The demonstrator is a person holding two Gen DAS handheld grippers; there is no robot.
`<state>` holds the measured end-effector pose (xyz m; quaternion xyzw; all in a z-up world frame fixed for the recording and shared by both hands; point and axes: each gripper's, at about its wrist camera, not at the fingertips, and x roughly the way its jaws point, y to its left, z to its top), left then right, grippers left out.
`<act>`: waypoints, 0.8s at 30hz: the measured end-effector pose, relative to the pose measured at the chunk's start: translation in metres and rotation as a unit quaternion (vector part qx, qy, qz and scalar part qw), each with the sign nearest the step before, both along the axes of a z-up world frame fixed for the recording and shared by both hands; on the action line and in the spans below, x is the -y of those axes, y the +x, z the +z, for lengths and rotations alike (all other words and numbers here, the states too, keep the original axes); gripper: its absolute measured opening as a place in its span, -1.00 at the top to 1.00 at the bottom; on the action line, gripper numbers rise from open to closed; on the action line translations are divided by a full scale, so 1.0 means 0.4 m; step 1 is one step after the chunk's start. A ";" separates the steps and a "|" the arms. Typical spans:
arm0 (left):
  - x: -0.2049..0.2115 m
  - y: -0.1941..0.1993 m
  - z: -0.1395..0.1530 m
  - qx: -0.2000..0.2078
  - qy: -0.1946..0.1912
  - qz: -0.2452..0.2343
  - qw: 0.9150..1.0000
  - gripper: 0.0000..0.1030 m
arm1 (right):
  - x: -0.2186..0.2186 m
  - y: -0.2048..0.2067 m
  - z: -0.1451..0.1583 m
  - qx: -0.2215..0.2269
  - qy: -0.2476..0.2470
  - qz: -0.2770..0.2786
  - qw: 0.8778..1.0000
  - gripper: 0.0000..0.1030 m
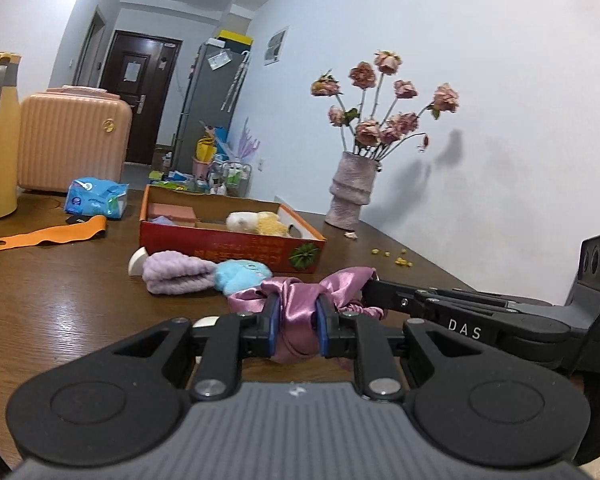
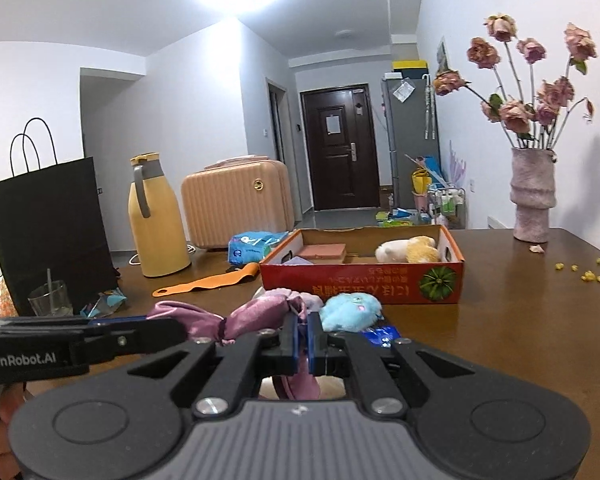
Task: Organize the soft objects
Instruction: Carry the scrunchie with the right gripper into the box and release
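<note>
both hand-held grippers, left [image 1: 296, 320] & right [image 2: 304, 340], clamp pink satin scrunchie [image 1: 300, 300]; black bag [image 2: 48, 232] only in right view.

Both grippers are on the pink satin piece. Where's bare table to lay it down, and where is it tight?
Bare wood lies right of the red box, toward the vase, short of the yellow crumbs. More lies left, between the orange strip and purple towel. Tight: the box front, where the towel and blue plush crowd.
</note>
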<state>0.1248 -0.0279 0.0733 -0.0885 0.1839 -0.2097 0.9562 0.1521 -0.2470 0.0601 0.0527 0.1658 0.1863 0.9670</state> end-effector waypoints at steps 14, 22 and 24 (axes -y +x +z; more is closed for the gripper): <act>0.029 0.169 0.027 0.007 0.030 -0.030 0.999 0.64 | 0.012 0.092 0.012 0.004 -0.023 -0.016 1.000 0.91; 0.005 0.612 0.096 -0.035 0.036 -0.011 0.999 0.64 | -0.001 0.504 0.105 -0.018 -0.022 -0.012 1.000 0.91; -0.001 0.731 0.083 -0.055 0.044 -0.004 0.998 0.64 | -0.019 0.626 0.111 -0.034 -0.029 -0.011 0.999 0.91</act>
